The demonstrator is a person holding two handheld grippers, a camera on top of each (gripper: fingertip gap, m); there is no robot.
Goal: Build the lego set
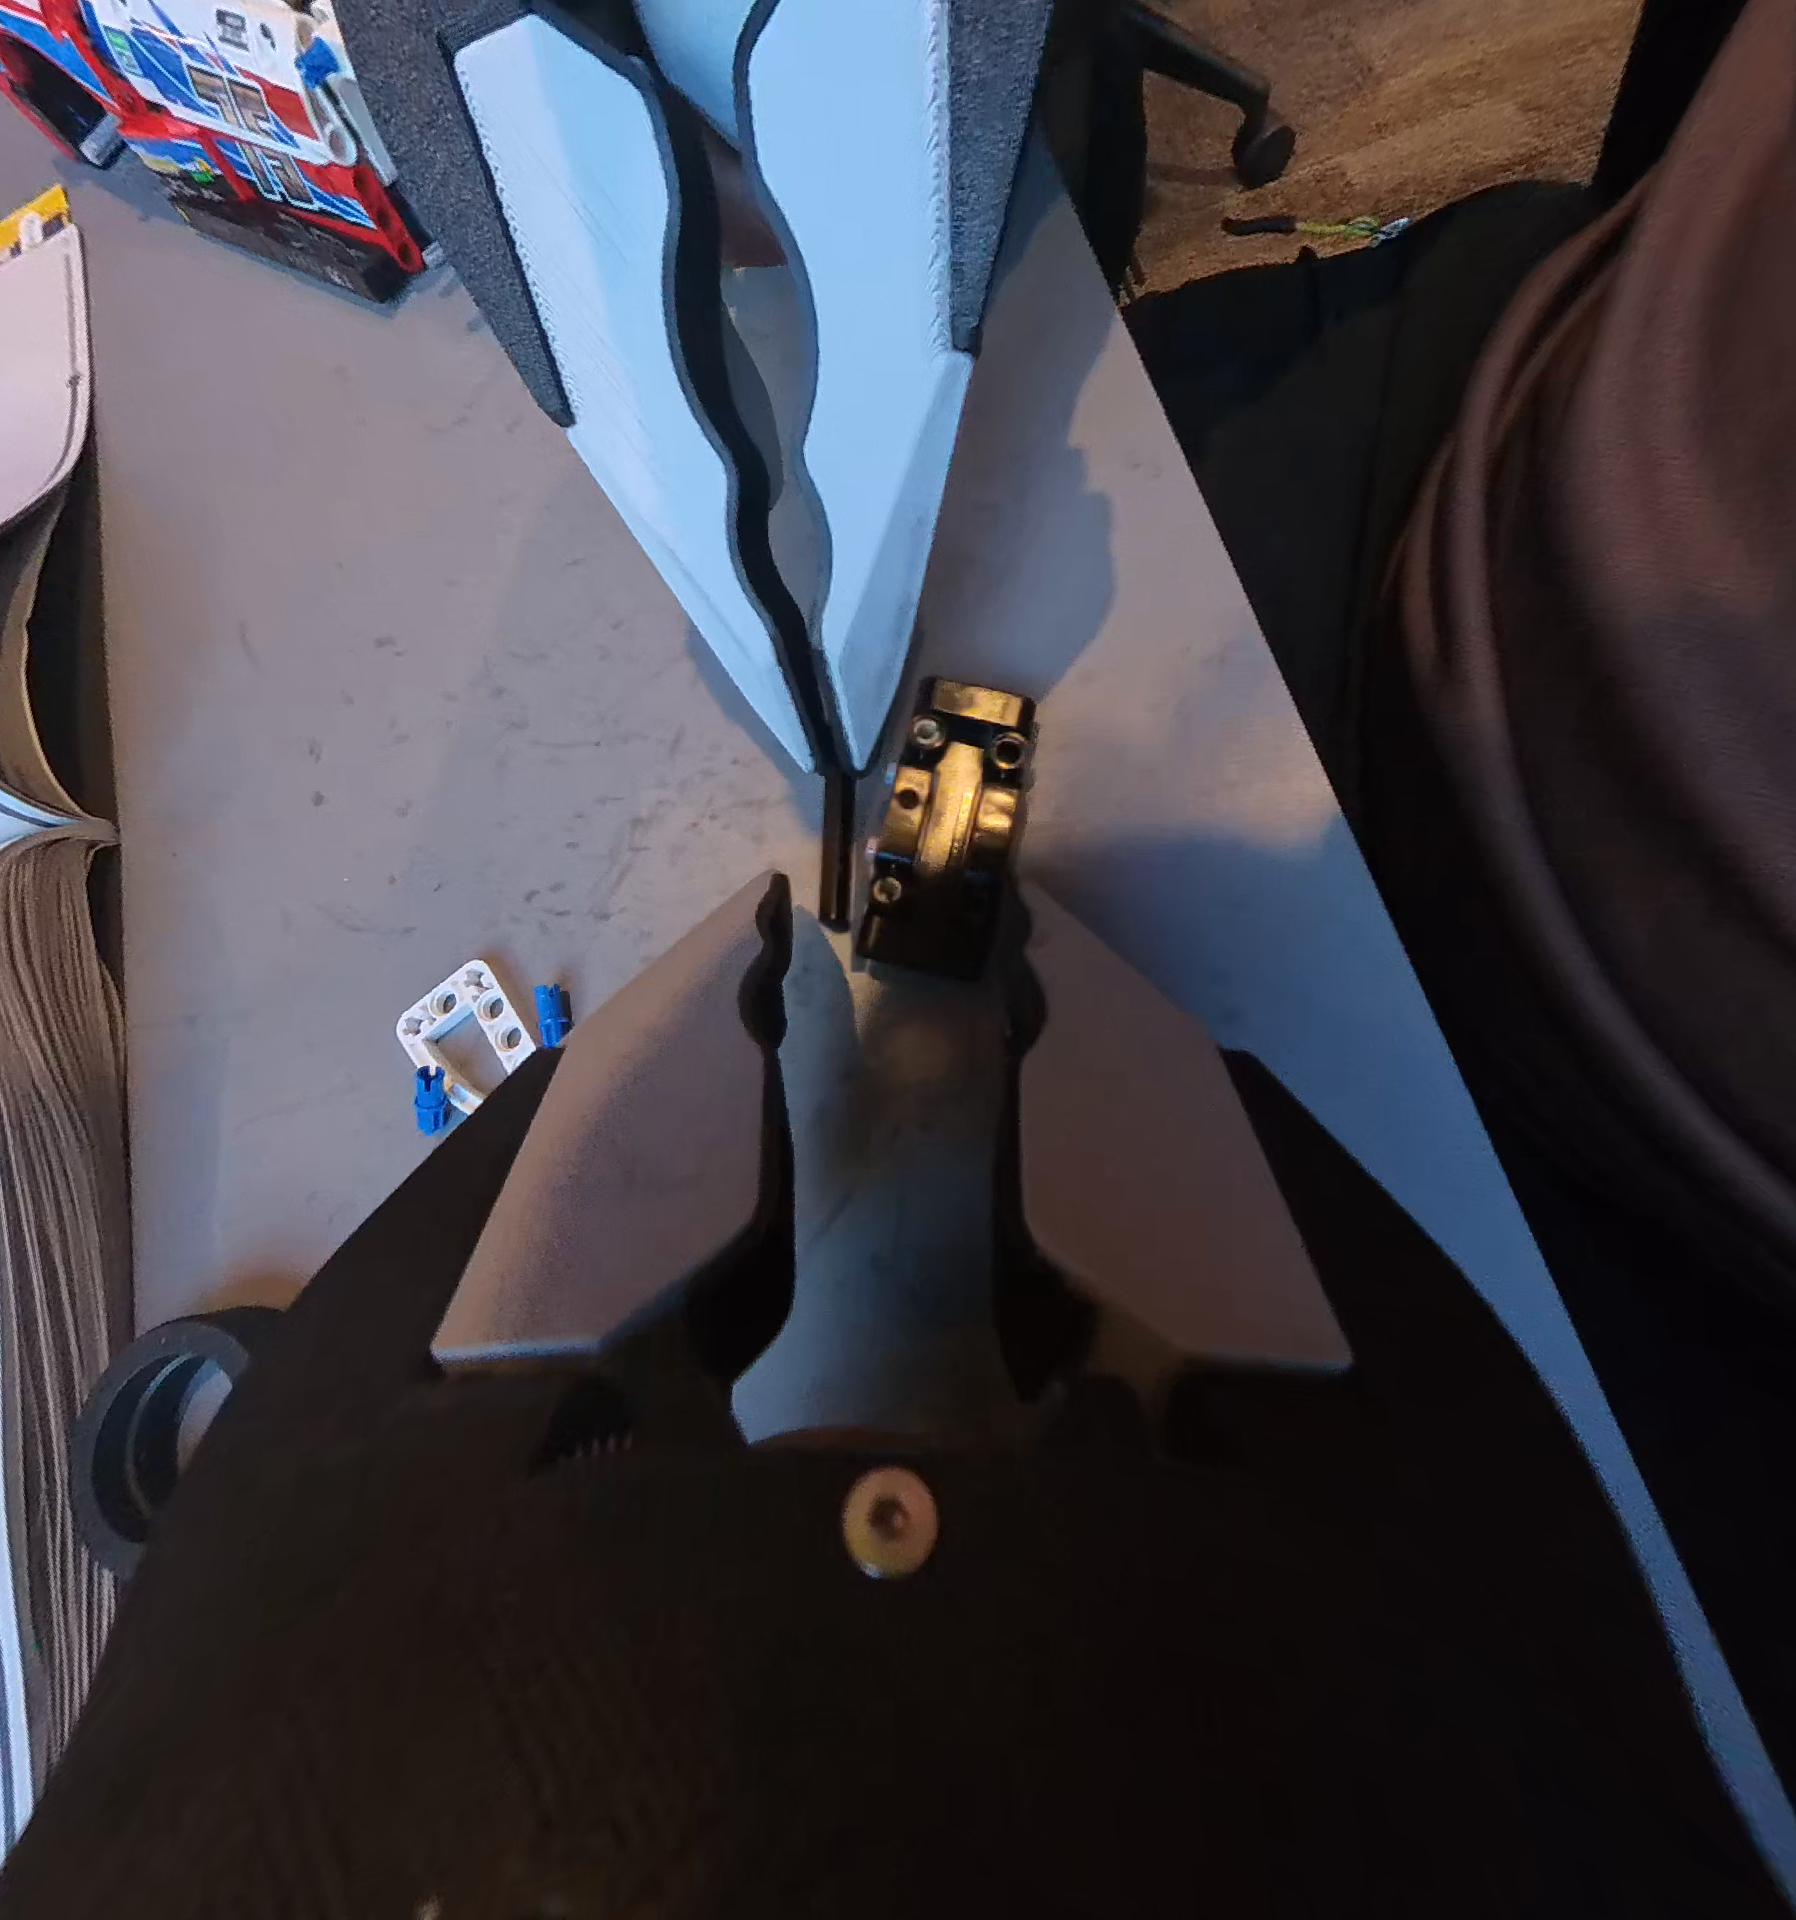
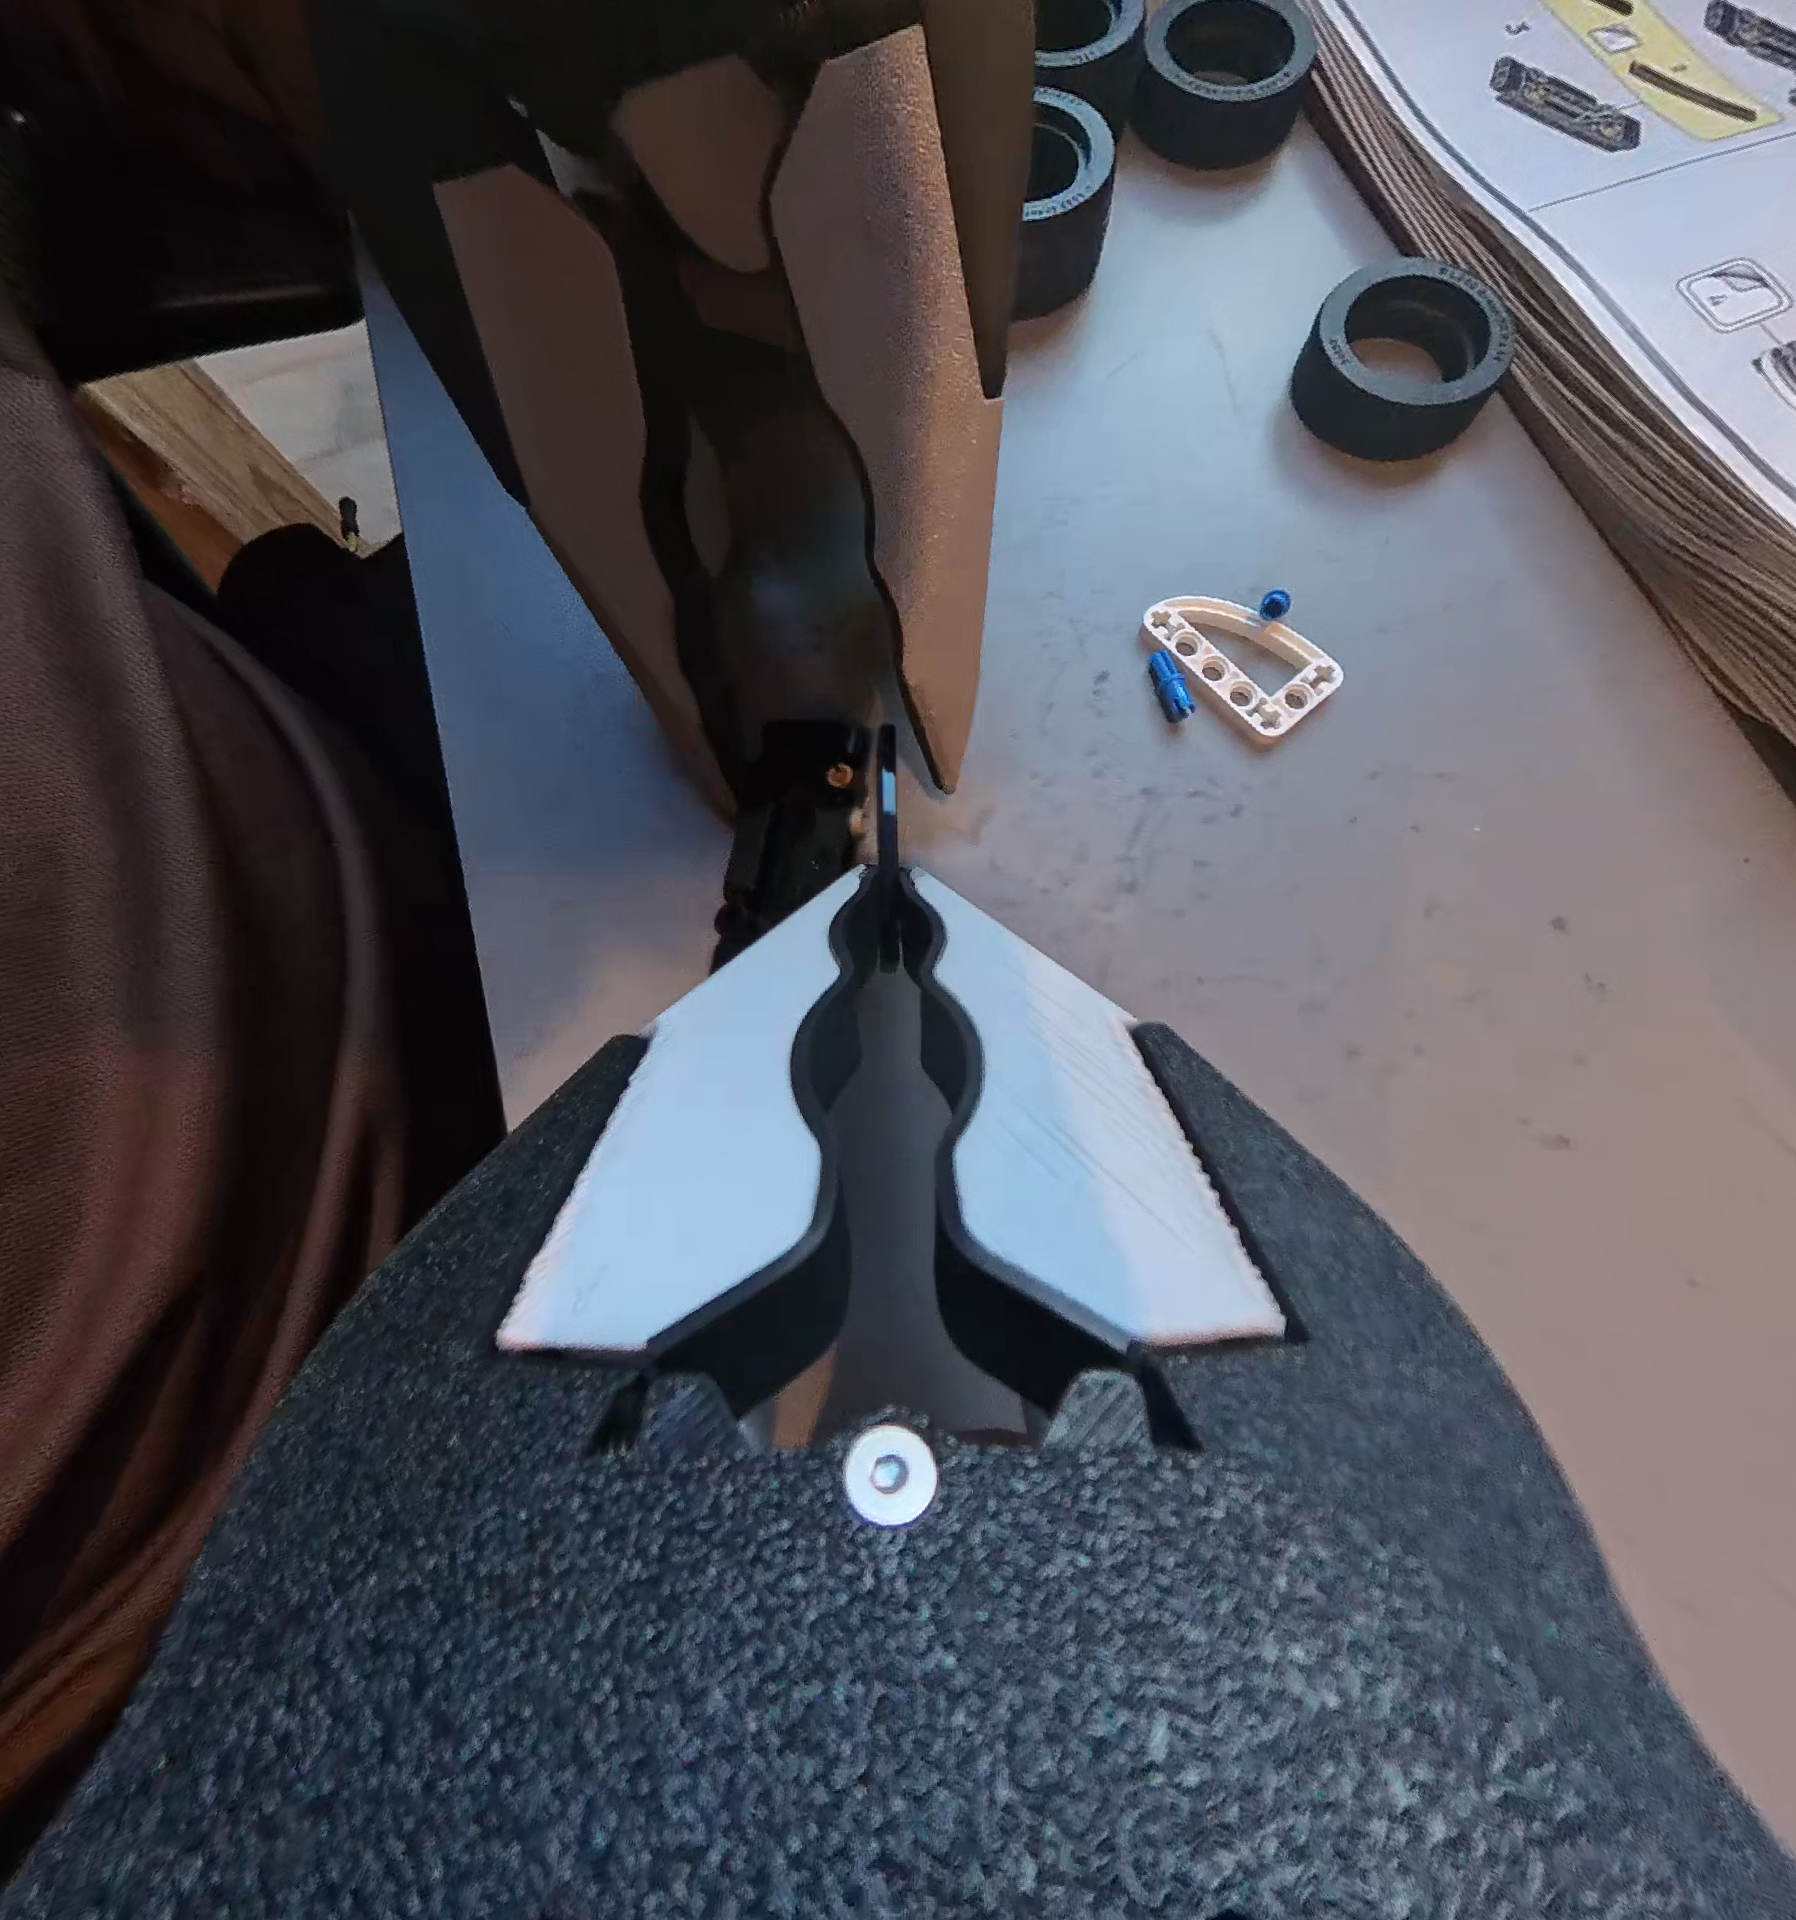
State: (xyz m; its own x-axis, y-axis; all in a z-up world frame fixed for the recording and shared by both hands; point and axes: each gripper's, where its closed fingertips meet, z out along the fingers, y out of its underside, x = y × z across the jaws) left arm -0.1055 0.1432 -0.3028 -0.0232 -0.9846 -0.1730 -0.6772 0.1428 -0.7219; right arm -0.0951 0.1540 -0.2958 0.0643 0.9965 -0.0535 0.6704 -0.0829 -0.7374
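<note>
A black lego block [image 1: 944,831] with round holes lies on the grey table [image 1: 374,665] near its edge. My left gripper [image 1: 899,899] is open and straddles the block, which sits against one finger. My right gripper [image 2: 886,878], white-fingered, is shut on a thin black axle [image 2: 886,800]. The axle points down into the gap between the block [image 2: 800,810] and the left gripper's other finger. In the left wrist view the right gripper [image 1: 840,764] comes in from above with the axle [image 1: 836,862] sticking out of its tips.
A white frame piece [image 2: 1242,670] and two blue pins [image 2: 1171,686] lie to one side. Several black tyres [image 2: 1403,358] and an open instruction booklet [image 2: 1652,260] lie beyond. A lego box [image 1: 229,114] stands farther off. A person's dark clothing [image 1: 1600,727] is past the table edge. The tips of both grippers are at nearly the same place.
</note>
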